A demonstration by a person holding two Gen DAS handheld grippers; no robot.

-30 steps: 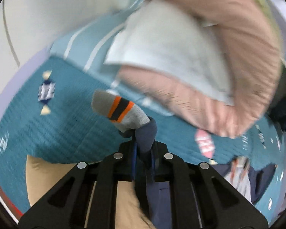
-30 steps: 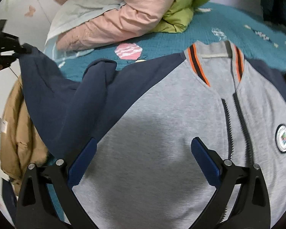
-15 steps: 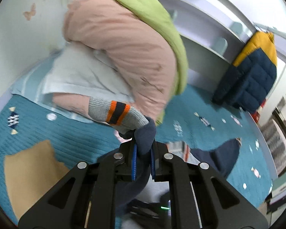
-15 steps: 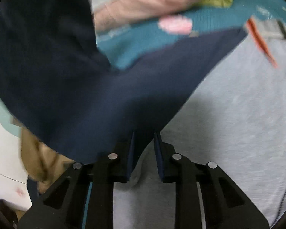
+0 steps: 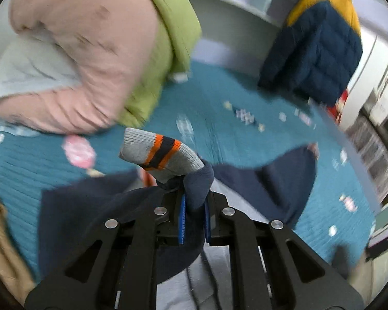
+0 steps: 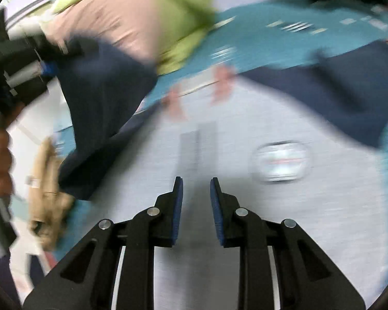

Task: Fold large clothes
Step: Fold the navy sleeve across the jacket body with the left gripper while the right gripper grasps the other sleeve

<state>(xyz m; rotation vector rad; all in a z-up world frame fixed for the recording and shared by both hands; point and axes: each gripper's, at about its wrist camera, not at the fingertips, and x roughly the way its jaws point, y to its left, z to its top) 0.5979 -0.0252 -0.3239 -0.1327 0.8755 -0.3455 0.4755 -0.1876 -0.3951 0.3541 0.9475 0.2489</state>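
Left claw [image 5: 194, 217] clamped the jacket's [image 6: 245, 180] navy sleeve [image 5: 196, 183], right claw [image 6: 196, 206] empty, slightly parted; folding was barely begun.

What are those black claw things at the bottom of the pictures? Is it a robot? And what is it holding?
No robot here. A person holds a black grabbing tool in each hand, each with two fingers and a small camera looking along them, so each picture comes from one tool.

In the left tool's picture, the left gripper is pinched shut on a navy sleeve with a grey and orange striped cuff.

In the right tool's picture, the right gripper is a little open and holds nothing. Below it lies the grey jacket the sleeve belongs to.

The jacket lies on a teal bed cover. Pink and green coats are piled behind, blurry because the tools are moving.
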